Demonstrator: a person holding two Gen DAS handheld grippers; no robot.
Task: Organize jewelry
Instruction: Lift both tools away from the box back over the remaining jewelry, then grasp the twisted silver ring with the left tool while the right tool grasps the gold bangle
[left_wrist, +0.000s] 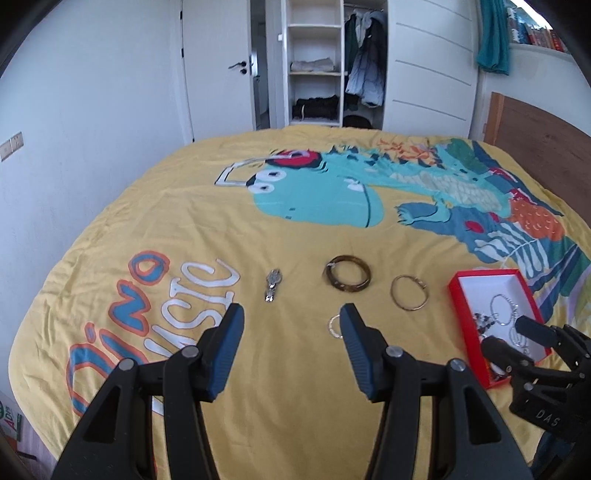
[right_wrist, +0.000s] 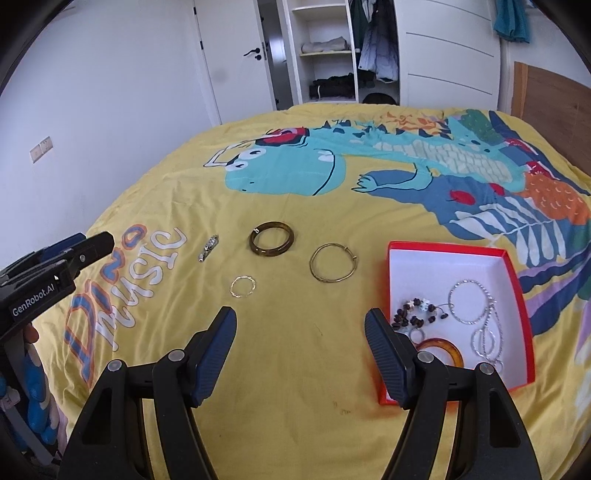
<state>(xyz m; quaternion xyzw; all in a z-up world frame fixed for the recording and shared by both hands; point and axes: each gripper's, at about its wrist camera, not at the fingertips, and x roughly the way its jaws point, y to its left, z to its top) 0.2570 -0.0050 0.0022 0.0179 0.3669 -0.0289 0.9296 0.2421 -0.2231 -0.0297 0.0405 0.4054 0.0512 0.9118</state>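
Observation:
On the yellow bedspread (right_wrist: 295, 369) lie a dark brown bangle (left_wrist: 347, 278) (right_wrist: 272, 243), a thin gold bangle (left_wrist: 409, 292) (right_wrist: 333, 268), a small pale wire ring (left_wrist: 334, 326) (right_wrist: 242, 286) and a silver watch-like piece (left_wrist: 272, 284) (right_wrist: 209, 247). A red box with a white inside (left_wrist: 476, 291) (right_wrist: 443, 262) holds several bracelets and chains. My left gripper (left_wrist: 291, 314) (right_wrist: 96, 245) hovers open above the bed, the wire ring just beside its right finger. My right gripper (right_wrist: 301, 317) (left_wrist: 511, 334) is open and empty, close to the box's left edge.
The bedspread carries a big blue dinosaur print (right_wrist: 332, 166). An open wardrobe (left_wrist: 317, 66) with shelves and hanging clothes and a white door (left_wrist: 218, 66) stand beyond the bed. A wooden headboard (left_wrist: 535, 133) is at the right, a white wall (left_wrist: 74, 147) at the left.

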